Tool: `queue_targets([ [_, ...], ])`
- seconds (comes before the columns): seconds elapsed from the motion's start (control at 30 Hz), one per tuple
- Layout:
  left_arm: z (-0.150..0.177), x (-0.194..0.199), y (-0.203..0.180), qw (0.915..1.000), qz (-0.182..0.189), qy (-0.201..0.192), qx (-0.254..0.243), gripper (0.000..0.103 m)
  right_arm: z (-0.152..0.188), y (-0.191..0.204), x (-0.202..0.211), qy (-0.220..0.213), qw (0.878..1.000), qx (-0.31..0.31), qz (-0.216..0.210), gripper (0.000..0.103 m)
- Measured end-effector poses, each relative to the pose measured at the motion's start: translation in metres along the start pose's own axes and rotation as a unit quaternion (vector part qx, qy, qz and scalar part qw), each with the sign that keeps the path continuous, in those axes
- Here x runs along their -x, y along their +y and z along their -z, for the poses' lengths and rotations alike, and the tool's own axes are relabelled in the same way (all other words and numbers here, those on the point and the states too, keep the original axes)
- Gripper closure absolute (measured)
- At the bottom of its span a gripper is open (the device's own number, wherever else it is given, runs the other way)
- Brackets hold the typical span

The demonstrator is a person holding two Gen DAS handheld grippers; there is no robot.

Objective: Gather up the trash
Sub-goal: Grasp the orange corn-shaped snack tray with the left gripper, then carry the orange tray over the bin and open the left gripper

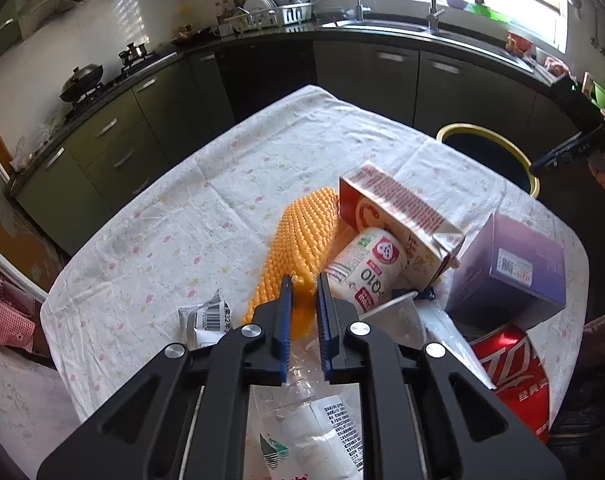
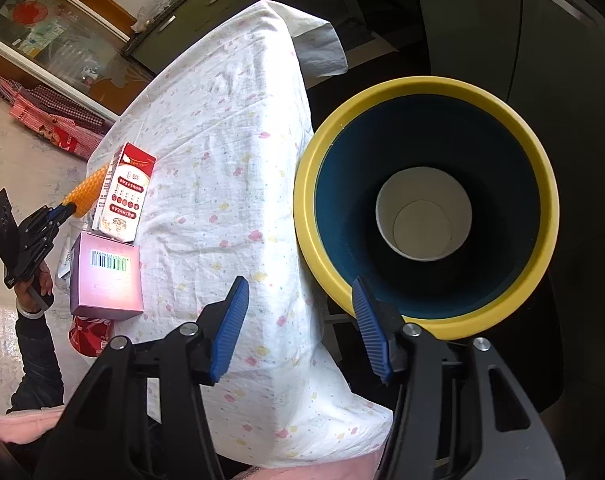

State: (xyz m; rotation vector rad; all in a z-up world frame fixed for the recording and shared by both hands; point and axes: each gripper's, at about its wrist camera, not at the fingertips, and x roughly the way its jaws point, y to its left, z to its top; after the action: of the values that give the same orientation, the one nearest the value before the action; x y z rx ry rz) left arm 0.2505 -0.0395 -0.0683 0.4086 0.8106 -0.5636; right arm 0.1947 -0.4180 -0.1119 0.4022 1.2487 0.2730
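Note:
My left gripper (image 1: 303, 280) hovers over a trash pile on the table, jaws a small gap apart with nothing between them, tips at the near end of an orange bumpy sheet (image 1: 298, 236). Beside it lie a white yogurt cup (image 1: 366, 268), a red-and-white carton (image 1: 402, 216), a clear plastic bottle (image 1: 314, 412), a red cola can (image 1: 514, 372) and a purple box (image 1: 514, 264). My right gripper (image 2: 300, 292) is open and empty above the yellow-rimmed bin (image 2: 422, 212). A white paper cup (image 2: 422, 216) lies in the bin's bottom.
The table (image 1: 182, 200) wears a white flowered cloth. The bin (image 1: 490, 148) stands on the floor off its far right corner. A crumpled wrapper (image 1: 206, 320) lies left of my left gripper. Kitchen cabinets, a stove and a sink run behind.

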Motion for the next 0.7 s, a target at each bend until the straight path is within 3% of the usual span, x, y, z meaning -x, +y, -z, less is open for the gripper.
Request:
queue_targets([
  [0.27,-0.027,0.044,0.007,0.9982,-0.020,-0.043,0.037,0.091,0.003,0.006,0.013,-0.020,1.000,0.010,-0.005,0.052],
  [0.4,-0.049,0.070,-0.019,0.9977,-0.013,-0.060,0.028,0.091,0.010,0.003,0.029,-0.043,0.999,0.012,-0.005,0.052],
  [0.57,-0.085,0.072,-0.073,0.9977,0.040,-0.055,0.007,0.091,0.025,-0.012,0.049,-0.071,0.997,0.004,0.003,0.052],
  [0.7,-0.121,0.042,-0.135,0.9941,0.102,-0.019,-0.032,0.091,0.040,-0.031,0.062,-0.089,0.996,-0.006,0.015,0.052],
])
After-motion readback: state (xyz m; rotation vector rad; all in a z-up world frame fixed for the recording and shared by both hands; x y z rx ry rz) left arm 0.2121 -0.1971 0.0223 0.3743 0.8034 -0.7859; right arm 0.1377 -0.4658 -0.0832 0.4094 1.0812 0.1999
